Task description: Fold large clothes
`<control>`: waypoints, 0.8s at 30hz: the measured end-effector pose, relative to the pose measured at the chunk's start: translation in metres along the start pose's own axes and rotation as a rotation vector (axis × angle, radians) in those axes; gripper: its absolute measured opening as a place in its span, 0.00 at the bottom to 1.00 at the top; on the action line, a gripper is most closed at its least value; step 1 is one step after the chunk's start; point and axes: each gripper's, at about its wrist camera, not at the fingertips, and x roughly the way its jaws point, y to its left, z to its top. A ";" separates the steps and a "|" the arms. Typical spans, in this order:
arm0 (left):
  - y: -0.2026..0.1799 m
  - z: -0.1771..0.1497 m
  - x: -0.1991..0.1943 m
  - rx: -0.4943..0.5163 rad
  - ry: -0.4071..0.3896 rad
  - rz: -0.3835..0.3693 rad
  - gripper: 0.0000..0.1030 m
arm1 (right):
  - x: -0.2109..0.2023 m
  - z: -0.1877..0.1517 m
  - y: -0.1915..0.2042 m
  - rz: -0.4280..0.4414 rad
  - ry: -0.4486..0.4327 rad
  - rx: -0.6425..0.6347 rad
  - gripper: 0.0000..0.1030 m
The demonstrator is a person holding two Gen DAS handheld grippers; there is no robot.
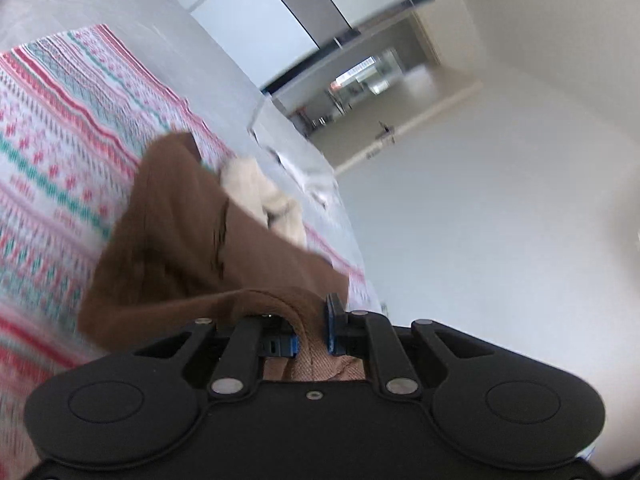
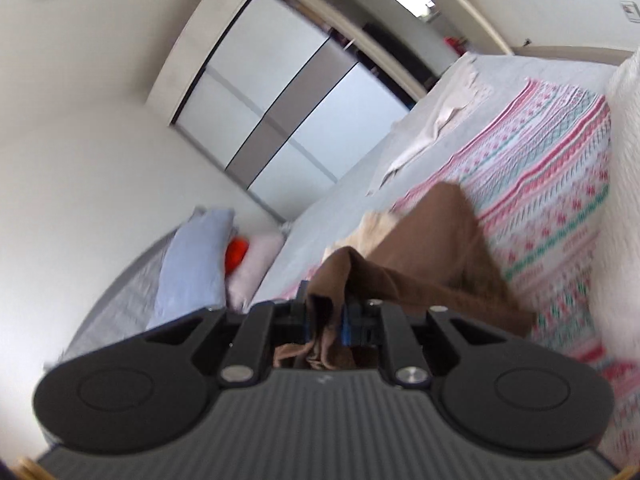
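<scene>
White walls and a sliding-door wardrobe (image 2: 288,112) frame a bedroom whose bed (image 1: 168,24) is covered in a grey sheet, with a patterned blanket (image 1: 60,132) in pink, red and green bands spread across it. On that blanket lies the brown garment (image 1: 172,240), ribbed and heavy-looking, with one part raised off the bed and the rest trailing down onto the blanket. A cream cloth (image 1: 260,192) lies bunched just beside it, touching its far edge.

Each raised end of the garment is caught in a tool. The left hand-held gripper (image 1: 310,332) has its blue pads nearly together, clamped on a thick folded edge of the brown fabric, which runs between them and back toward the camera. The right hand-held gripper (image 2: 324,320) is likewise nearly closed, pinching a bunched fold that stands up above its fingers.

From the left wrist, an open doorway (image 1: 360,92) leads to another, brighter room beyond a stretch of pale floor (image 1: 480,220), and the corner of a pink pillow shows at the top edge. The right wrist view shows what the left one lacks: a pale blue pillow (image 2: 196,256) and a pink pillow (image 2: 252,268) at the head of the bed with something orange (image 2: 236,254) wedged between them, plus a crumpled white cloth (image 2: 440,112) lying on the grey sheet farther off. Both views are blurred along the blanket.
</scene>
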 end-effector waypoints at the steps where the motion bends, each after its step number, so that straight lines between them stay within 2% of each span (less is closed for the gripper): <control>1: 0.004 0.012 0.010 -0.019 -0.017 0.009 0.12 | 0.009 0.007 -0.003 -0.012 -0.013 0.016 0.12; 5: 0.025 0.055 0.047 -0.092 -0.067 0.066 0.12 | 0.055 0.038 -0.023 -0.065 -0.049 0.097 0.12; 11: 0.074 0.098 0.100 -0.145 -0.078 0.153 0.13 | 0.139 0.064 -0.063 -0.145 -0.043 0.182 0.13; 14: 0.097 0.107 0.139 -0.119 -0.037 0.240 0.17 | 0.188 0.064 -0.084 -0.205 0.001 0.198 0.13; 17: 0.123 0.110 0.178 -0.102 0.067 0.392 0.17 | 0.228 0.056 -0.112 -0.276 0.038 0.235 0.18; 18: 0.129 0.110 0.182 -0.103 0.088 0.411 0.17 | 0.232 0.052 -0.121 -0.294 0.039 0.262 0.19; 20: 0.135 0.112 0.176 -0.111 0.099 0.359 0.17 | 0.236 0.051 -0.143 -0.274 0.047 0.338 0.21; 22: 0.137 0.117 0.162 -0.116 0.121 0.277 0.20 | 0.227 0.054 -0.159 -0.187 0.039 0.402 0.30; 24: 0.133 0.122 0.146 -0.115 0.135 0.220 0.24 | 0.210 0.061 -0.163 -0.146 -0.031 0.380 0.63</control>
